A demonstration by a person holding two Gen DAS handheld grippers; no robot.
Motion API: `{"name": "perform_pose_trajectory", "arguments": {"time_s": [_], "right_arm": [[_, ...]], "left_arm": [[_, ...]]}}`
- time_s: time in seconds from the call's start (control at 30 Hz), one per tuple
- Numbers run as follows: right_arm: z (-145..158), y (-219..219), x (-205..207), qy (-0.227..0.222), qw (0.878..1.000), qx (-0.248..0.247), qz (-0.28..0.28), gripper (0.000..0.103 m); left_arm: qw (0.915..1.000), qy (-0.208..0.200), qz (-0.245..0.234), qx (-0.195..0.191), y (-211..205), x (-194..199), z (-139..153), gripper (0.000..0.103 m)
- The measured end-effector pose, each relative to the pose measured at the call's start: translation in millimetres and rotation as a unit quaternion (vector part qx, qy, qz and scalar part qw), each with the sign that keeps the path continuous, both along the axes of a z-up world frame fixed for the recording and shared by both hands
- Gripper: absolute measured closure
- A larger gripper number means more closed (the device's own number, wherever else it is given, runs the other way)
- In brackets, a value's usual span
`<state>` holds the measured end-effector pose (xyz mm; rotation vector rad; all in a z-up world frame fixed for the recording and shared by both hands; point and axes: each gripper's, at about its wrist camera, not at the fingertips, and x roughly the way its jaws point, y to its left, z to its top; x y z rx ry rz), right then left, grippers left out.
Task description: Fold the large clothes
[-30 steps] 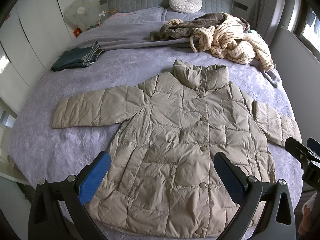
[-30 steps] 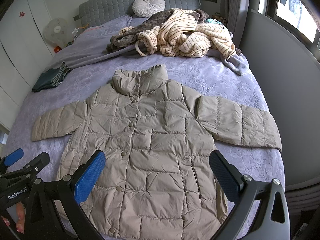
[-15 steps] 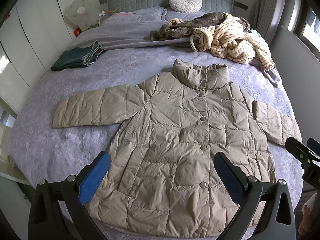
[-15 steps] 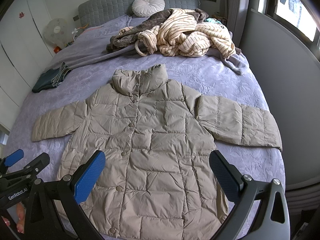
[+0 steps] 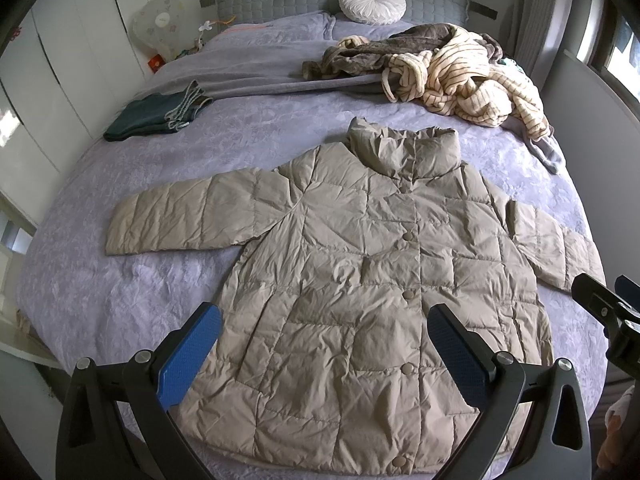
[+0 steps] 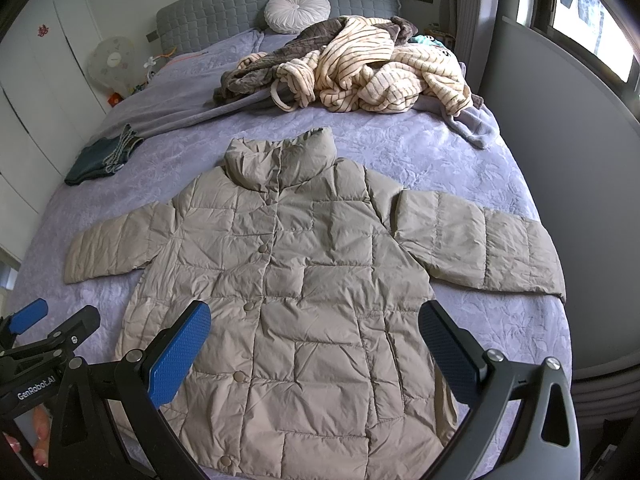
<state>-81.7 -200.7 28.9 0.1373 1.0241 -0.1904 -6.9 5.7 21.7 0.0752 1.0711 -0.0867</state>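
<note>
A beige quilted puffer jacket (image 5: 360, 272) (image 6: 304, 280) lies flat and buttoned on the lavender bed (image 5: 120, 300), collar toward the headboard, both sleeves spread out sideways. My left gripper (image 5: 324, 356) hovers open above the jacket's lower hem, blue pads wide apart, holding nothing. My right gripper (image 6: 316, 352) also hangs open over the hem, a little to the right of the left one. Each gripper shows at the edge of the other's view: the right gripper (image 5: 608, 312) and the left gripper (image 6: 44, 328).
A heap of striped cream and brown clothes (image 5: 452, 76) (image 6: 360, 72) sits near the headboard. Folded dark green clothes (image 5: 156, 116) lie at the bed's left edge. A round white cushion (image 5: 372, 2), a fan (image 5: 158, 26), white wardrobes left, a grey panel (image 6: 568, 200) right.
</note>
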Motion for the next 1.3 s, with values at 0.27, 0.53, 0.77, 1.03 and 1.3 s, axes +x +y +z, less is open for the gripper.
{"name": "perform_pose_trajectory", "arguments": {"time_s": [0.27, 0.53, 0.77, 1.03, 1.3], "right_arm": [[-1, 0, 0, 0.000, 1.000, 0.000, -0.001, 0.000], [-1, 0, 1, 0.000, 1.000, 0.000, -0.001, 0.000], [-2, 7, 5, 0.010, 1.000, 0.028, -0.010, 0.000], [-33, 42, 23, 0.044, 0.998, 0.051, -0.014, 0.000], [-84, 100, 58, 0.068, 0.992, 0.103, -0.006, 0.000]], "left_arm": [[1.0000, 0.005, 0.005, -0.002, 9, -2, -4, 0.000], [1.0000, 0.006, 0.005, -0.003, 10, -2, -4, 0.000], [0.9984, 0.030, 0.005, -0.048, 23, 7, -19, 0.000], [0.9891, 0.115, 0.022, -0.089, 74, 38, -68, 0.000], [0.9864, 0.125, 0.060, -0.088, 168, 94, -123, 0.000]]}}
